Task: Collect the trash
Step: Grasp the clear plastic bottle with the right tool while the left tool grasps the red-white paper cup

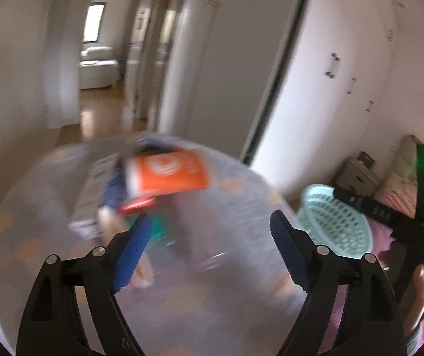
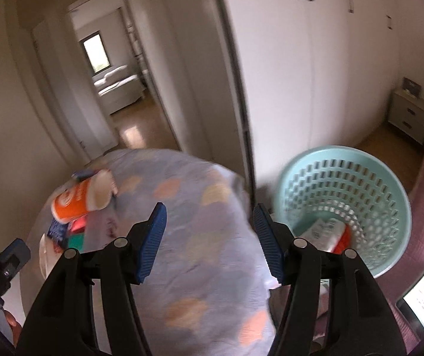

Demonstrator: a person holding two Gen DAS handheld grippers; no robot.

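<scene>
Left wrist view shows me the biggest worry first: everything on the round table is smeared with blur, so I judge a reach made now could land badly. My left gripper has its jaws spread wide with nothing between them, and it hangs over the cloth short of the litter. If I close on a blurred target, I could pinch the patterned tablecloth instead and drag the whole pile.

That pile is the task's thing: an orange packet lying on top of blue, red and green wrappers at the far left part of the table. From the right wrist view the orange packet sits close to the table's edge, so a nudge might tip it onto the floor.

My right gripper is also parted and empty, poised above the table's near-right edge. The mint basket stands just beside that edge and already holds a white and red item. It looks light, and I think a careless drop on its rim could knock it over.

Around all this are white wardrobe doors, a wooden floor, a small nightstand, and an open doorway leading to a further room with a window.
</scene>
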